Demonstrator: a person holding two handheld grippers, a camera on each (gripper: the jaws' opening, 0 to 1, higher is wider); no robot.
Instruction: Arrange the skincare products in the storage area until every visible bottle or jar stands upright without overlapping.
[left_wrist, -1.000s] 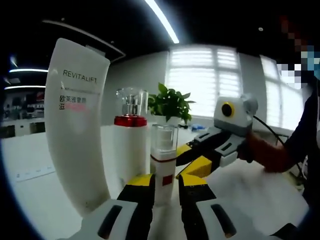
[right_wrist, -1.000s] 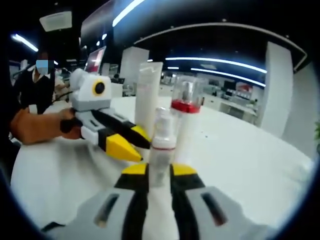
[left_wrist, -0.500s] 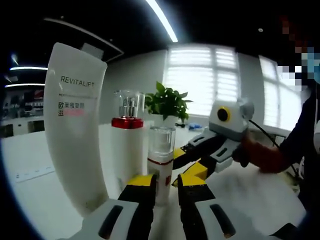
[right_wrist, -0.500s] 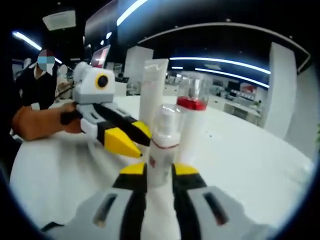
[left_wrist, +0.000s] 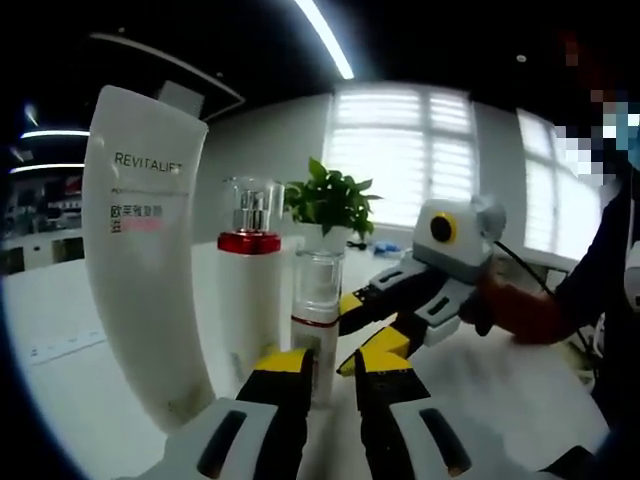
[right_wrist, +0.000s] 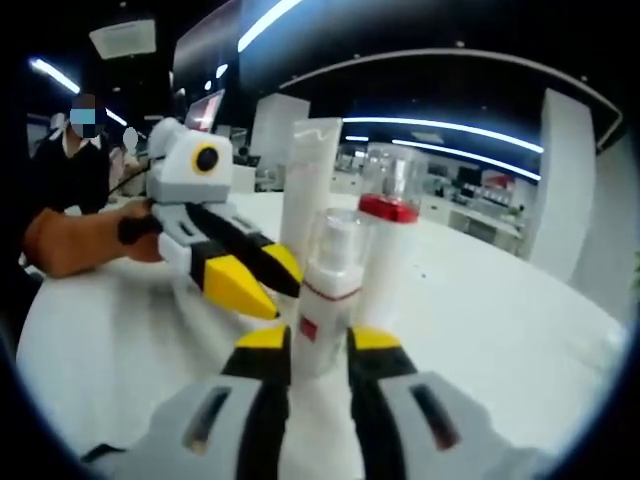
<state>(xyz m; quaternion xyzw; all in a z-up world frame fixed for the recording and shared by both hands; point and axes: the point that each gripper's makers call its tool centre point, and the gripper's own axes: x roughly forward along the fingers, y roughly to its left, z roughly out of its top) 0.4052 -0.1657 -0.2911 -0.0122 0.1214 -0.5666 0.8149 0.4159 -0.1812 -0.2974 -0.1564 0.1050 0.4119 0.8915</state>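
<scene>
A small white bottle (left_wrist: 317, 315) with a clear cap and a red band stands upright on the white table (left_wrist: 500, 390). My right gripper (right_wrist: 320, 345) is open, its yellow tips flanking the base of the small bottle (right_wrist: 325, 300). In the left gripper view the right gripper (left_wrist: 352, 330) reaches that bottle from the right. My left gripper (left_wrist: 325, 368) is open just in front of it, holding nothing, and comes in as the left gripper (right_wrist: 262, 283) from the left. Behind stand a red-collared pump bottle (left_wrist: 250, 300) and a tall white tube (left_wrist: 145, 250), both upright.
A potted green plant (left_wrist: 335, 205) stands at the table's far side by bright windows. A person's hand (left_wrist: 520, 315) holds the right gripper. Open white tabletop (right_wrist: 500, 320) lies to the right of the bottles in the right gripper view.
The right gripper has drawn closer around the small bottle, which now looms larger in its view. The left gripper has backed slightly away from that bottle.
</scene>
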